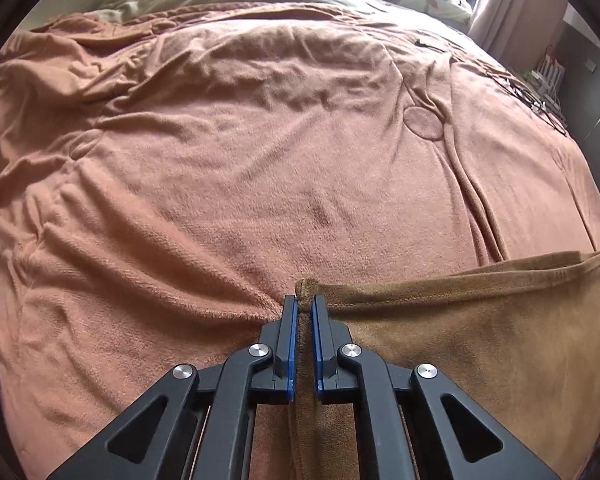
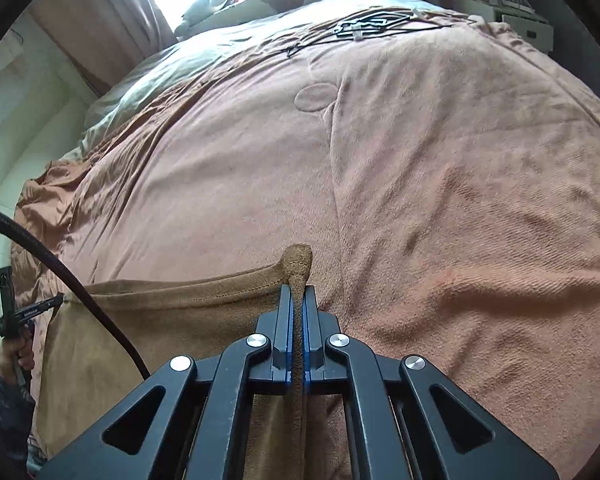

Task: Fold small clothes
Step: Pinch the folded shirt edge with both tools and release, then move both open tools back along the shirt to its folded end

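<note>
Currently both grippers held one hem of the brown garment [image 1: 480,344], each at a corner, with the cloth stretched between them above the bed.

- Left gripper [image 1: 304,308]: jaws nearly together, a fold of the garment's corner pinched between the blue pads [image 1: 293,344]. The cloth ran off to this gripper's right.
- Right gripper [image 2: 298,300]: jaws pressed together on the opposite corner, a tuft of fabric poking out past the tips. The cloth ran off to its left, toward the other tool, seen at the left edge of the right wrist view in the person's hand [image 2: 18,354].
- Key relation: the held hem lay crosswise between the two grippers, its long axis left to right; the body of the garment hung toward the person, below the cameras. Neither side was nearer; the hold looked symmetric.
- Garment: tan-brown, suede-like nap, stitched hem, slightly slack along the top edge. Its type could not be told.
- Bed: pink fleece blanket [image 1: 260,168], rumpled, open ahead of the hem; black cables [image 2: 364,26] lay well beyond.

Judgement: the cloth was ready to be laid forward and flat.
</note>
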Demonstrator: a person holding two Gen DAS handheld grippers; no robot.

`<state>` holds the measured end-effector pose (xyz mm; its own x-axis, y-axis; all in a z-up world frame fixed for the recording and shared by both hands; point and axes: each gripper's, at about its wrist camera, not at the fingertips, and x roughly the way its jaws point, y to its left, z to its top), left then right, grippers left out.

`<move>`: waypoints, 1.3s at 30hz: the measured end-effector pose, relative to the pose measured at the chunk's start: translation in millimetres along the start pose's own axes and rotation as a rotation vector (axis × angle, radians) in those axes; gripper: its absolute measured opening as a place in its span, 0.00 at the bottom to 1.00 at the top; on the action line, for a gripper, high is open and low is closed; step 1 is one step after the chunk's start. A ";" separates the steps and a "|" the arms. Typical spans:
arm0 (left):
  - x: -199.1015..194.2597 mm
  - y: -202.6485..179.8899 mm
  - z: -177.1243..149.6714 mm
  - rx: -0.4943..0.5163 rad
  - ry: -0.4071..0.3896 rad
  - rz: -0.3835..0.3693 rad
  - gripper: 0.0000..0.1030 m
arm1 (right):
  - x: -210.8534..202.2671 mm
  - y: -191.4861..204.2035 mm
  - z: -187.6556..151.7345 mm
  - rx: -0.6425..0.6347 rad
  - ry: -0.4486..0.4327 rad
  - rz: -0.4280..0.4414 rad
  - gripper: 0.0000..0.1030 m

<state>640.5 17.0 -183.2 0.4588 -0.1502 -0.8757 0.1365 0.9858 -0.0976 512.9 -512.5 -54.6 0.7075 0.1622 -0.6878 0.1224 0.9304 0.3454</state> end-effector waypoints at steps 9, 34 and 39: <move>12.0 6.2 5.2 -0.031 0.005 0.032 0.07 | 13.4 3.5 -10.7 0.015 -0.006 -0.054 0.00; -92.4 -36.9 -96.9 0.022 0.002 -0.086 0.16 | -105.0 41.8 -92.9 -0.135 0.035 -0.065 0.59; -105.9 -47.8 -134.6 0.058 0.013 -0.098 0.16 | -127.4 46.5 -109.1 -0.165 0.079 -0.048 0.59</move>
<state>467.3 -4.2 -149.5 0.4293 -0.2447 -0.8694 0.2314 0.9603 -0.1560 352.5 -454.0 -20.5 0.6461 0.1359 -0.7511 0.0341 0.9779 0.2063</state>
